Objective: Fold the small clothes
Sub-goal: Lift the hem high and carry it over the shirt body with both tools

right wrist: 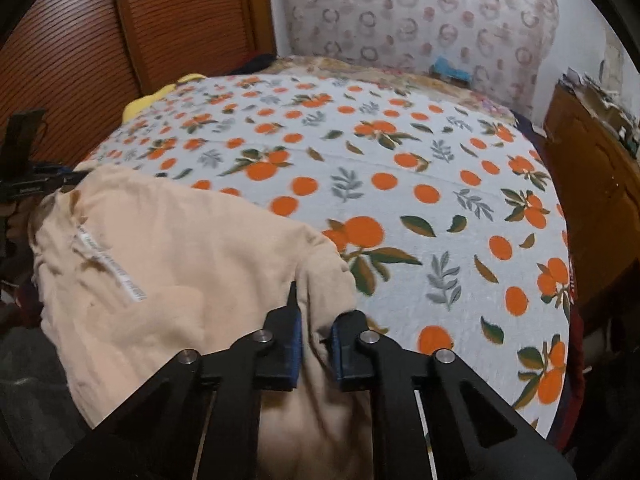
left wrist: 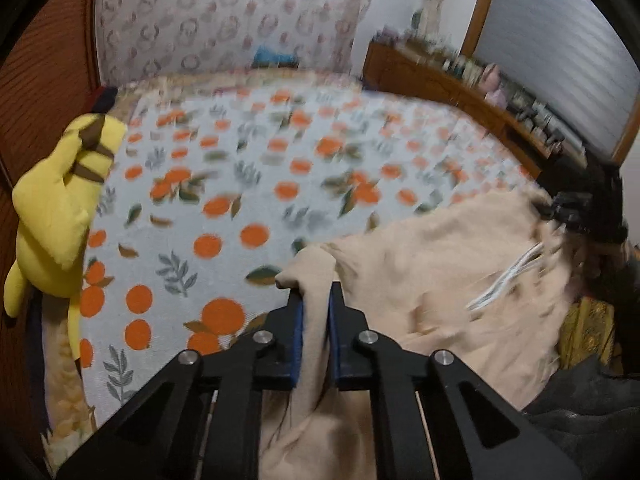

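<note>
Left hand-held gripper [left wrist: 316, 300], jaws closed on a pinched fold of the beige garment [left wrist: 420, 264]; right hand-held gripper [right wrist: 316, 312], jaws likewise clamped on another edge of the same garment [right wrist: 180, 248]. The garment lies spread between the two on the near part of the bed, over an orange-print bedspread [right wrist: 400, 184], its white label [right wrist: 108, 264] facing up. A yellow plush toy [left wrist: 56, 208] lies at the bed's left edge beside a wooden slatted door [right wrist: 72, 40].

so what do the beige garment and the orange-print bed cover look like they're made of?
Beige garment: soft matte knit, likely cotton jersey; it drapes and bunches limply, sewn-in label showing. Orange-print bed cover: matte, slightly fuzzy printed fabric, possibly fleece or brushed cotton; blur leaves it open.
</note>
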